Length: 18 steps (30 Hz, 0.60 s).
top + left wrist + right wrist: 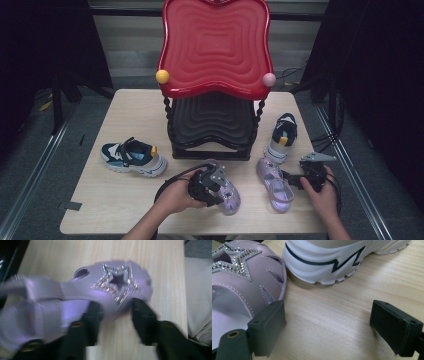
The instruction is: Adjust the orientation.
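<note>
Left tool (216, 192) pinches a lilac sandal (227, 196) at lower centre; right tool (295, 179) gapes empty; the rack (215, 50) awaits all four shoes.

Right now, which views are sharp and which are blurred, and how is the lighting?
Left gripper view: motion-blurred, the purple sandal and the black gripper smeared. Right gripper view: crisp, wood grain and the sneaker sole clear, soft shadow under it. High view: table evenly lit, surroundings dark, mild glare on the red tray.

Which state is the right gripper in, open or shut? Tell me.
Open: the right gripper has its jaws wide apart over bare table, one beside the purple sandal.
</note>
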{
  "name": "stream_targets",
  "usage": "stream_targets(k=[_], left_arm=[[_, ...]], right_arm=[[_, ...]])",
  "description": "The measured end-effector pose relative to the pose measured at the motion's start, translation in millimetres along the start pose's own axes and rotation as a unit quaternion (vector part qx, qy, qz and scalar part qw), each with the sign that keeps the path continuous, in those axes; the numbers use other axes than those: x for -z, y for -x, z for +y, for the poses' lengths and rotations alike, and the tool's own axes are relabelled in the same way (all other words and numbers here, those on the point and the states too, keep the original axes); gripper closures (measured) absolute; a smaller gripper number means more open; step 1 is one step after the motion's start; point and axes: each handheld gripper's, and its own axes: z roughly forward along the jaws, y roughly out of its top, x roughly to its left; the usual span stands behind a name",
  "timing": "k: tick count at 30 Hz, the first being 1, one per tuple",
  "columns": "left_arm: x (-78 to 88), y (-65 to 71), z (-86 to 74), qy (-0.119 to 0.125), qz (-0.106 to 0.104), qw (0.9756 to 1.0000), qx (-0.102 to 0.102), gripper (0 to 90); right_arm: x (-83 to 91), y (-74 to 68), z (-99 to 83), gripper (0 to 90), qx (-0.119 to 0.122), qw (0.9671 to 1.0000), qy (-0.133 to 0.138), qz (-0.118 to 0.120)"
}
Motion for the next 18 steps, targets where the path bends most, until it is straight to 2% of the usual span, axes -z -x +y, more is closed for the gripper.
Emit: stream_targets(k=[1, 2, 3, 5, 7, 8, 9, 13, 14, 18], left_arm=[[3.3, -1.5, -0.8, -0.013, 0.002, 0.9999, 0.008, 74.3], [5.2, -1.8, -2.6, -0.013, 0.005, 0.9997, 0.022, 79.2], [8.2, -3.5, -4.1, -0.015, 0.005, 0.9997, 0.021, 80.8], [13.0, -3.9, -9.3, -0.016, 0.009, 0.9992, 0.034, 86.2], [14.0, -3.9, -11.3, -0.014, 0.008, 0.9993, 0.035, 85.2], [17.7, -5.2, -14.7, -0.011, 0.012, 0.9995, 0.028, 78.4], [17.7, -5.2, -14.7, -0.011, 0.012, 0.9995, 0.028, 77.1], [30.5, -10.1, -21.6, -0.011, 0.018, 0.9990, 0.040, 68.5], [37.4, -15.8, -24.8, -0.015, 0.030, 0.9985, 0.042, 68.9], [48.5, -23.4, -23.3, -0.017, 0.047, 0.9981, 0.036, 74.5]], right_arm=[[0.0, 0.0, 0.0, 12.3, 0.000, 1.0000, 0.000, 0.000], [0.0, 0.0, 0.0, 12.3, 0.000, 1.0000, 0.000, 0.000], [0.0, 0.0, 0.0, 12.3, 0.000, 1.0000, 0.000, 0.000], [0.0, -0.1, 0.0, 12.3, -0.001, 1.0000, 0.000, 0.000], [0.0, 0.0, 0.0, 12.3, 0.000, 1.0000, 0.000, 0.000], [0.0, 0.0, 0.0, 12.3, -0.001, 1.0000, 0.000, 0.000], [0.0, 0.0, 0.0, 12.3, -0.001, 1.0000, 0.000, 0.000], [0.0, -0.1, 0.0, 12.3, -0.001, 1.0000, 0.000, 0.000], [0.0, -0.1, 0.0, 12.3, -0.001, 1.0000, 0.000, 0.000], [0.0, -0.1, 0.0, 12.3, -0.001, 1.0000, 0.000, 0.000]])
